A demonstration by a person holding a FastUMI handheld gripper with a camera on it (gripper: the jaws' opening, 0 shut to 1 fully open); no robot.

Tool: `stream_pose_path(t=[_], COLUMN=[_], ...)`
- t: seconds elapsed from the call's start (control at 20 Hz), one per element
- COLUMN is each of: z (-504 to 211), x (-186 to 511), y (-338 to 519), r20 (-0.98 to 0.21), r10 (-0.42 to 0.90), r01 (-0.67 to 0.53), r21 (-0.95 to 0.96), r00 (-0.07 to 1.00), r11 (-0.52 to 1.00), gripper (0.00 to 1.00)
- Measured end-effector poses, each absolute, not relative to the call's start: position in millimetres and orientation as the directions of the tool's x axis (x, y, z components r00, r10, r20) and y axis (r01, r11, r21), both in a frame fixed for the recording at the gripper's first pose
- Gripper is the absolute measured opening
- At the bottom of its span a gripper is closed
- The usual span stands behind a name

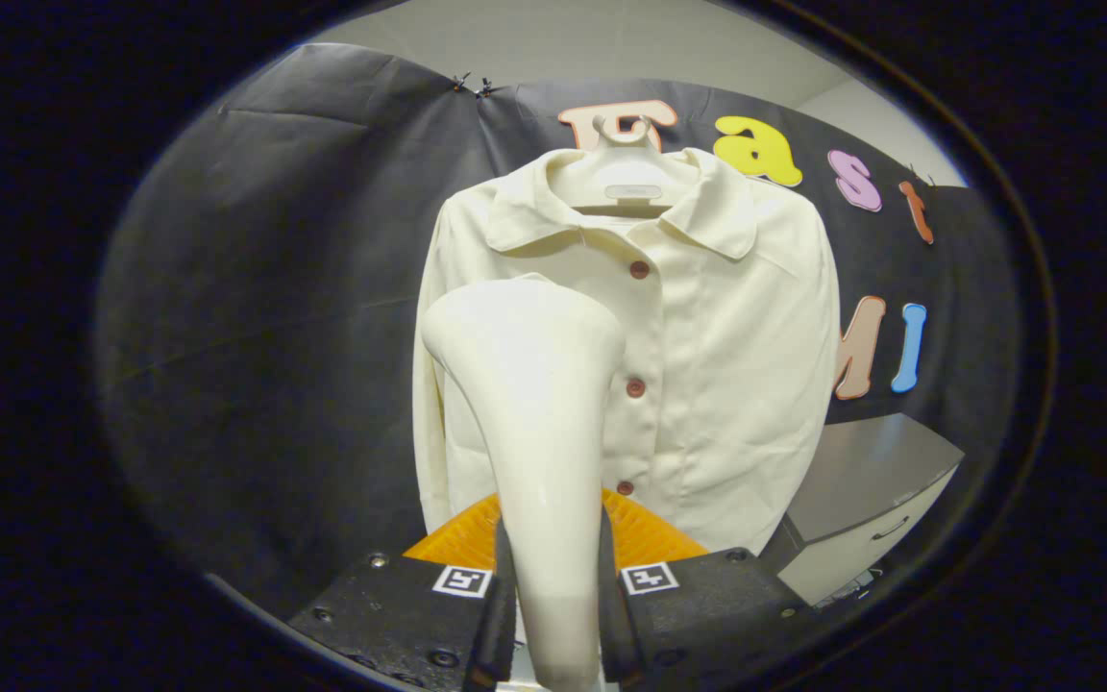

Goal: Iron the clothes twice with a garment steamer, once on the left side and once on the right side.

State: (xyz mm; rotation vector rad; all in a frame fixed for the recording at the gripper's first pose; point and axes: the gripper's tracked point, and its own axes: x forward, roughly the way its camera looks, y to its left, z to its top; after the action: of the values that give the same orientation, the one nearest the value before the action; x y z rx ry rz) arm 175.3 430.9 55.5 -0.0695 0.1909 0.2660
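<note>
A cream shirt [717, 356] with dark red buttons hangs on a white hanger [626, 183] against the booth wall. My gripper [553, 586] is shut on the handle of a white garment steamer [539, 404]. The steamer rises between my fingers, and its wide head sits in front of the shirt's left half, below the collar. Whether the head touches the cloth is unclear. An orange ribbed part [650, 538] shows just beyond my fingers, behind the steamer's handle.
A grey-topped white cabinet [866, 500] with a drawer handle stands low to the right of the shirt. Black cloth covers the wall behind and to the left.
</note>
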Motion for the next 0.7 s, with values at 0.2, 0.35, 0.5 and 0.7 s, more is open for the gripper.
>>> stream_pose_path(t=[0.2,0.35,0.5,0.7], z=[46,37,25,-1], x=[194,204,213,218], y=[439,447,456,459], r20=[-0.204,-0.22,-0.234,-0.237], r10=[0.222,0.21,0.197,0.15], r01=[-0.236,-0.23,-0.218,-0.173], r21=[-0.048,-0.067,-0.067,-0.078], r00=[0.954,0.953,0.952,0.96], r11=[0.971,0.971,0.974,0.982], gripper=[0.35,0.35,0.35,0.35])
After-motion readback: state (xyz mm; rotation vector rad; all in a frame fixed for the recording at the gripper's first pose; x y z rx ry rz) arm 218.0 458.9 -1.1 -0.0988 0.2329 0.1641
